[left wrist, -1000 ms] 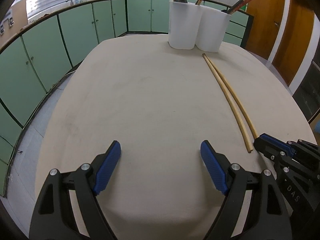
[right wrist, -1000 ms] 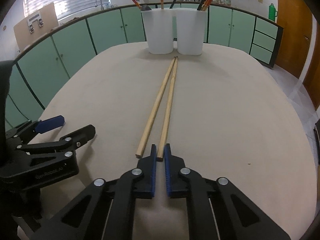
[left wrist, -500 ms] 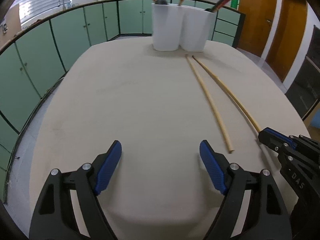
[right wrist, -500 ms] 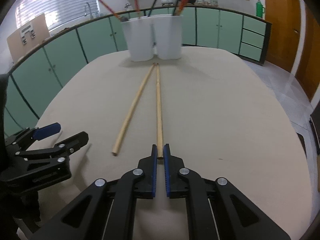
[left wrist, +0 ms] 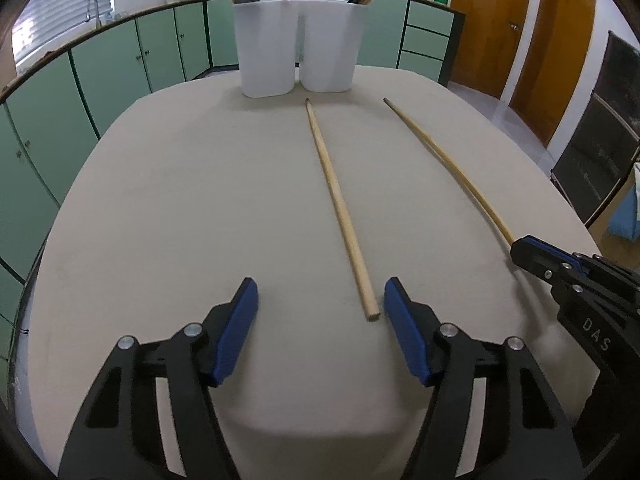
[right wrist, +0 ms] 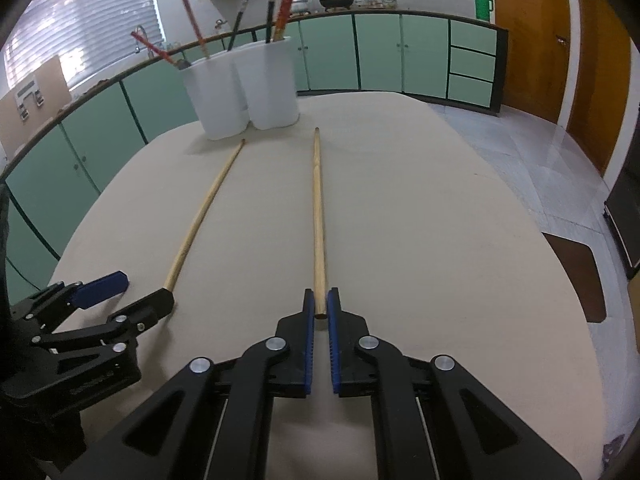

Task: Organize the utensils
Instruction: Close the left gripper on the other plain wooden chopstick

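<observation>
1. Right gripper (right wrist: pixel 318 312) is clenched on the near end of one long wooden chopstick (right wrist: pixel 318 216); the stick runs straight away from it across the table (right wrist: pixel 440 240) toward the holders.
2. Left gripper (left wrist: pixel 320 312) is released; its jaws have just been closing in. The near end of the other wooden chopstick (left wrist: pixel 340 208) lies between the blue pads (left wrist: pixel 404 336), close to the right pad, not pinched.
3. Both sticks lie on the beige table, apart from each other, far tips near the holders.
4. Two white utensil holders (left wrist: pixel 298 46) stand touching side by side at the far edge of the table, with red and dark chopsticks (right wrist: pixel 282 4) upright in them.
5. Green cabinets (right wrist: pixel 380 56) line the wall behind; orange doors (left wrist: pixel 520 28) to the right.
</observation>
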Action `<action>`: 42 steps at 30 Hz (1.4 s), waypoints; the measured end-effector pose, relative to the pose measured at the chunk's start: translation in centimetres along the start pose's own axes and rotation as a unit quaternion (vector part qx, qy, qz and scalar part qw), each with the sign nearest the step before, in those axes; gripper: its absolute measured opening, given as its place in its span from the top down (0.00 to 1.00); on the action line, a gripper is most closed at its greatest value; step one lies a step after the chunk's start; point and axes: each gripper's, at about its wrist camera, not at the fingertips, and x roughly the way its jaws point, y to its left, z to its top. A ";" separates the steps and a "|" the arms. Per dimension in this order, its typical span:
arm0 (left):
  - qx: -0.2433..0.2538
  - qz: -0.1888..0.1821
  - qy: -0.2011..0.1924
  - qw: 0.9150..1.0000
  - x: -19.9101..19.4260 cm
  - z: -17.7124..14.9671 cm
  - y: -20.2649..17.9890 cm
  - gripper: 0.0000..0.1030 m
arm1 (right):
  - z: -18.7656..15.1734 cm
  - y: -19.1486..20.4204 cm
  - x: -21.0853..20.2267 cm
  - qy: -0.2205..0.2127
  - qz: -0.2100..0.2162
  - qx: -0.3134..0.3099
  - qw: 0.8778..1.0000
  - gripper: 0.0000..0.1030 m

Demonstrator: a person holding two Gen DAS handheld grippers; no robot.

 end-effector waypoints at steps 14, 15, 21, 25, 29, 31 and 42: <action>0.007 0.006 -0.006 1.000 -0.2 -0.1 -1.0 0.93 | 0.0 0.1 0.5 0.004 0.008 0.003 1.000 0.94; 0.007 0.007 -0.006 1.000 -0.2 -0.1 -1.0 0.93 | 0.0 0.1 0.5 0.004 0.008 0.003 1.000 0.94; 0.003 0.005 -0.008 1.000 -0.6 -0.2 -0.9 0.94 | -0.1 0.2 0.3 0.000 0.007 0.001 1.000 0.94; 0.003 0.005 -0.012 1.000 -0.9 0.0 -0.8 0.94 | 0.0 0.2 -0.3 -0.010 0.004 -0.002 1.000 0.94; 0.009 0.009 -0.022 1.000 -1.8 0.2 -0.9 0.94 | 0.2 0.1 -1.1 -0.020 0.002 -0.006 1.000 0.94; 0.013 0.009 -0.028 0.999 -2.4 0.5 -0.8 0.94 | 0.5 0.1 -1.6 -0.026 0.003 -0.006 1.000 0.94; 0.023 0.004 -0.093 0.995 -8.1 3.2 -0.3 0.94 | 3.4 0.4 -5.5 -0.079 0.006 -0.022 0.997 0.94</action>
